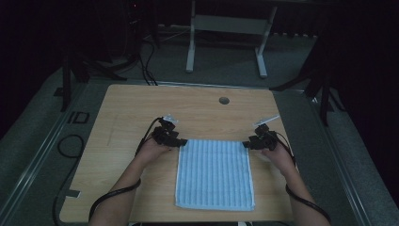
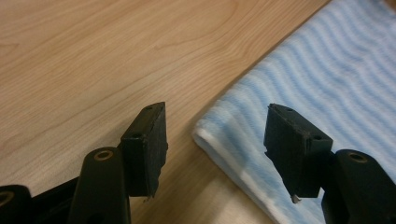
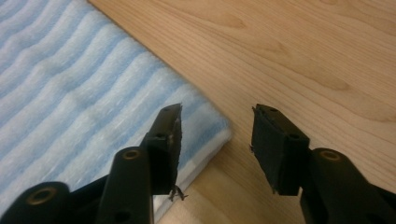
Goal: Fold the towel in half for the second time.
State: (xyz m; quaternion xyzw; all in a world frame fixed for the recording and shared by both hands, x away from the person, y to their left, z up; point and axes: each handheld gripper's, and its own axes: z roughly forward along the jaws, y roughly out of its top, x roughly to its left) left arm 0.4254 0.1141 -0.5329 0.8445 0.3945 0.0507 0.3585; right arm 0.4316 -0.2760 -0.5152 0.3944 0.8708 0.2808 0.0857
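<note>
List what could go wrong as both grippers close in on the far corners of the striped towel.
1. The left gripper stands open astride the blue striped towel corner, one jaw over bare table; closing may catch only the top layer of the folded edge.
2. The right gripper is open too, with the corner under one jaw; it may slip off the edge.
3. If only one side grips, lifting would likely skew or bunch the towel.

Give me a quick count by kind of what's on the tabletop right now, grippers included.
Blue-and-white striped towel, folded flat: 1
Handheld grippers, one at each far corner of the towel, left gripper and right gripper, both open: 2
Total: 3, all on the wooden table.
</note>
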